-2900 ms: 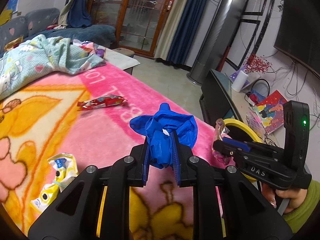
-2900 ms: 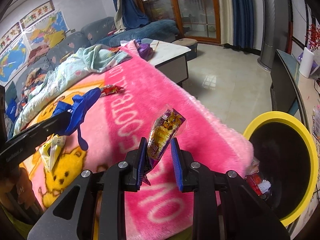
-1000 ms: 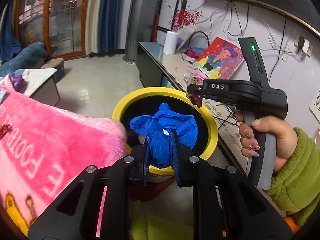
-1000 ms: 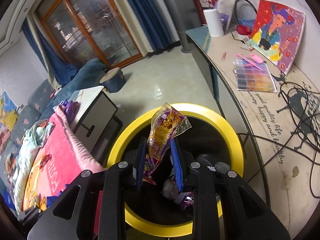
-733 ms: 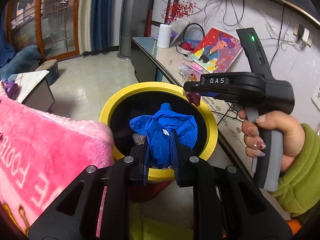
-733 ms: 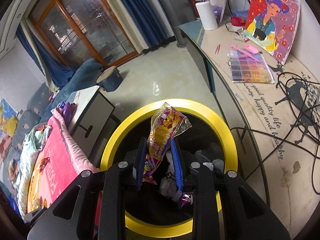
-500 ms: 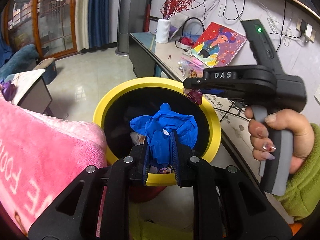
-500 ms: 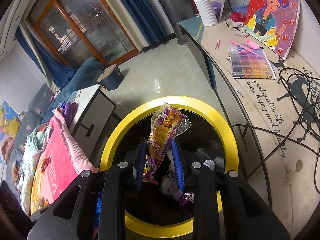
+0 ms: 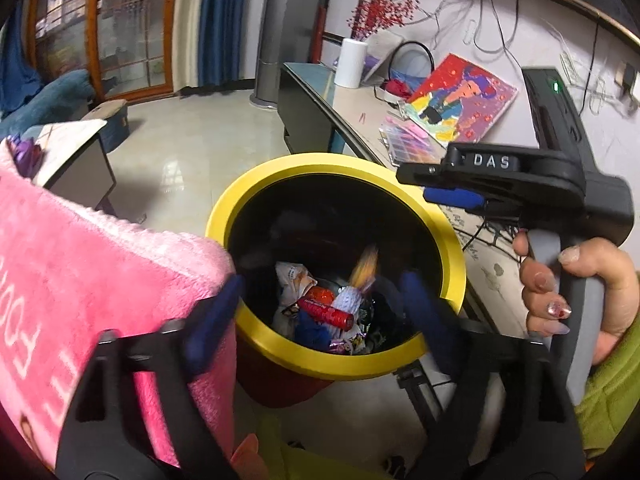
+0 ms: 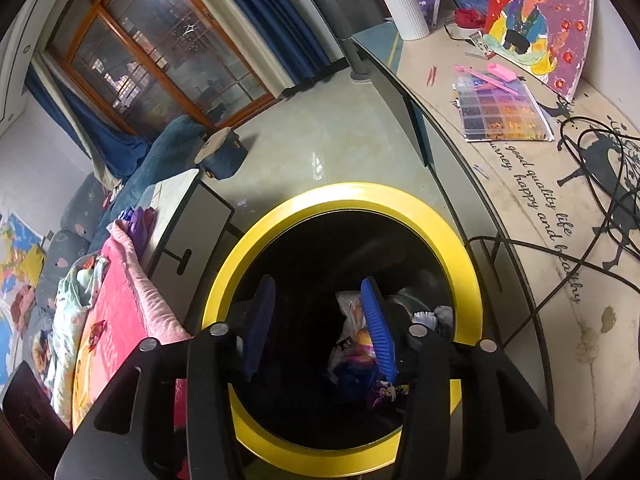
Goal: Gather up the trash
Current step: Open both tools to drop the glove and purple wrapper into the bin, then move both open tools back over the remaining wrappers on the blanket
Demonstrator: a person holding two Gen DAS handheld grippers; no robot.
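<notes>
Both grippers, left [image 9: 320, 304] and right [image 10: 318, 320], gape over the bin [image 10: 260, 240].

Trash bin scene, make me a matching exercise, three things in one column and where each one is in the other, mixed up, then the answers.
Things:
1. red can
2. pink blanket
3. bead tray

Places:
A. on the side counter
B. inside the bin
C. draped beside the bin's rim

Pairs: 1-B, 2-C, 3-A. Both the left gripper and the right gripper hang open over the bin.
</notes>
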